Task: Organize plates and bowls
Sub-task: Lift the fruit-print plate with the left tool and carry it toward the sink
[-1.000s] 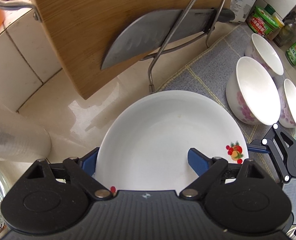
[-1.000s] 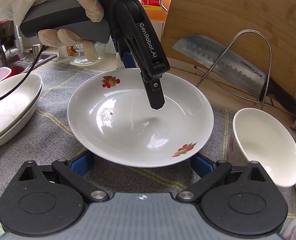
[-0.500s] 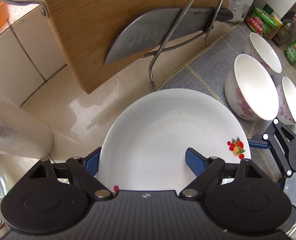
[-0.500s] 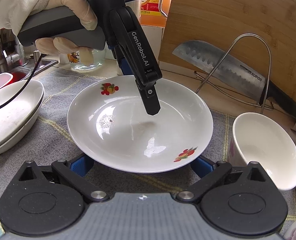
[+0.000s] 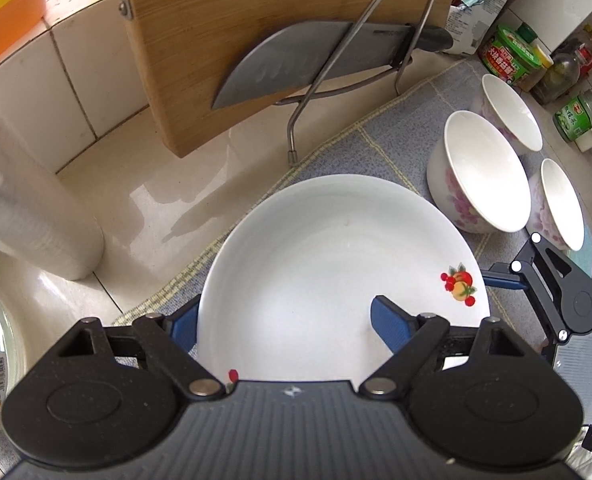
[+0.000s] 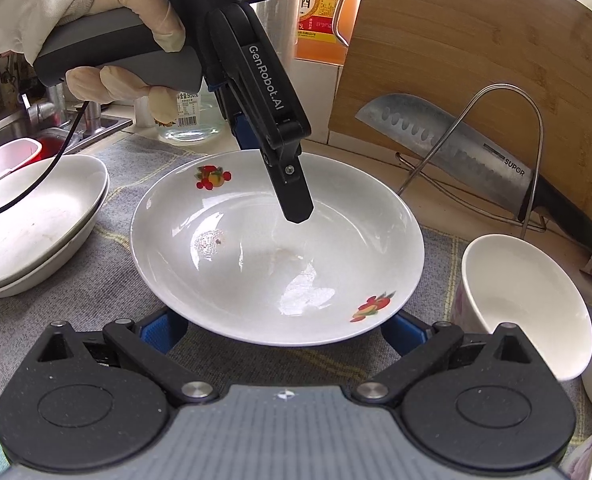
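A white deep plate with fruit prints is held tilted above the grey mat; it also shows in the left wrist view. My left gripper grips its rim, one finger inside the dish and the other under the rim. My right gripper is open, its blue pads below the plate's near edge. Stacked white plates lie at the left. Three white flowered bowls stand at the right.
A wooden cutting board and a cleaver lean in a wire rack behind the plate. An orange oil jug, jars and a sink ring the grey mat.
The left gripper has lifted the plate and tilted its far edge upward. The plate has shifted slightly toward the left. The right gripper has stayed open beneath the near edge.
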Demonstrator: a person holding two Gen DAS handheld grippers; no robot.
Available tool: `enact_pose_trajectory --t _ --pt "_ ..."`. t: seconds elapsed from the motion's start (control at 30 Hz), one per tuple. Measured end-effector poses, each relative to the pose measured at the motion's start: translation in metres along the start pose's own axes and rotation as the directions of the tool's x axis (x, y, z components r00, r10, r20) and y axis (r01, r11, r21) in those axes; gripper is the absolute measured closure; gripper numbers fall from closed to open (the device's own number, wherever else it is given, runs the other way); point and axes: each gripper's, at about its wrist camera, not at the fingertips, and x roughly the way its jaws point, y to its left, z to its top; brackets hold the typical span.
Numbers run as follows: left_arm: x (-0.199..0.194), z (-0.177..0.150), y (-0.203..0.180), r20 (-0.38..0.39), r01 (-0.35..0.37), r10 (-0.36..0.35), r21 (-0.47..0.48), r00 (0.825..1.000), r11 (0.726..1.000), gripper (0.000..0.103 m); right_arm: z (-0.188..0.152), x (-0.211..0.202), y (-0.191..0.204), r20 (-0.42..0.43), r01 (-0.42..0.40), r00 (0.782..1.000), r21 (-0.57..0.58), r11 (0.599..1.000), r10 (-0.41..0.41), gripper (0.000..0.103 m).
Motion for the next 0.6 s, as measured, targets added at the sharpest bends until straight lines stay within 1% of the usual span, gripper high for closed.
enact_pose_trajectory --t 0.33,0.6 --pt "-0.012 -0.009 -0.010 0.029 0.007 -0.007 -0.023 1.000 1.000 0.017 0.004 -0.014 0.001 -0.019 -0.008 1.000 -0.038 0.999 0.008 0.000" --pt "-0.031 -0.024 -0.016 0.055 -0.016 0.019 -0.054 0.998 0.998 0.017 0.009 -0.029 0.009 -0.011 -0.028 1.000 -0.059 0.998 0.028 0.000"
